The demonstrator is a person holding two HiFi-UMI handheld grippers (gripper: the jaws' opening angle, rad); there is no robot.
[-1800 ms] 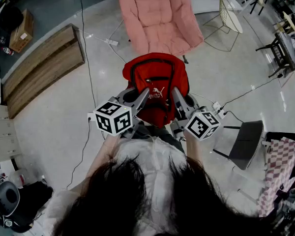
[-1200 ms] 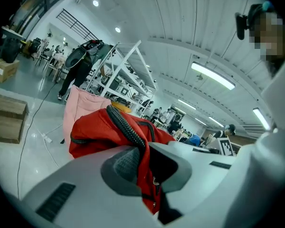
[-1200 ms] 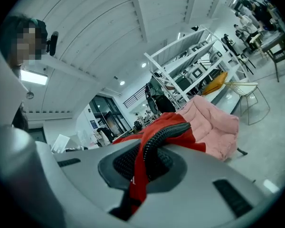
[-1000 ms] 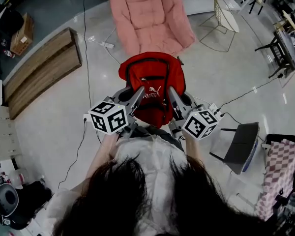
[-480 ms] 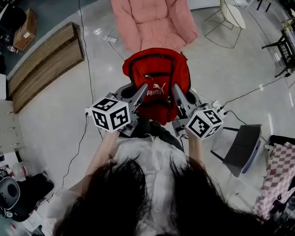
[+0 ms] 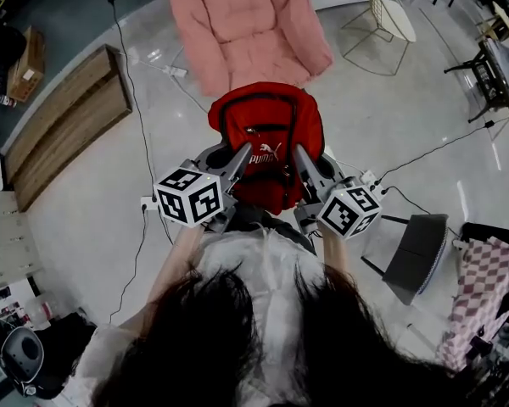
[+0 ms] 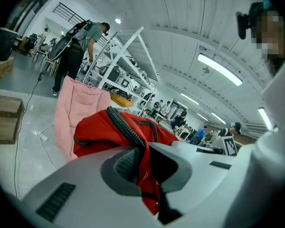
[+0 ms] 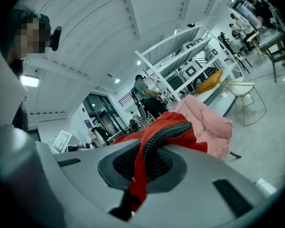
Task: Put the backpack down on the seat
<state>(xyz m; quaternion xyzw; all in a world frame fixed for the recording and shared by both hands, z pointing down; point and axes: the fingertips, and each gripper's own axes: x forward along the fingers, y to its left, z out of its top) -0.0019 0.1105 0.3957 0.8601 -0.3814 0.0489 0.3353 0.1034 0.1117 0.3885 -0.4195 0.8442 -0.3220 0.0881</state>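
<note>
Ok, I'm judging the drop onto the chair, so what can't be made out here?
- Backpack straps and underside: head view, hidden under its own body.
- Pink chair near end: head view, covered by the backpack; far end cut off by the top edge.
- Gap between backpack and chair: no view shows it.

Your head camera looks steeply down. Cameras on left tool (image 6: 237,158) and right tool (image 6: 299,156) face forward and upward, close behind their jaws. All share the backpack (image 6: 267,113) and pink chair (image 6: 246,24).
</note>
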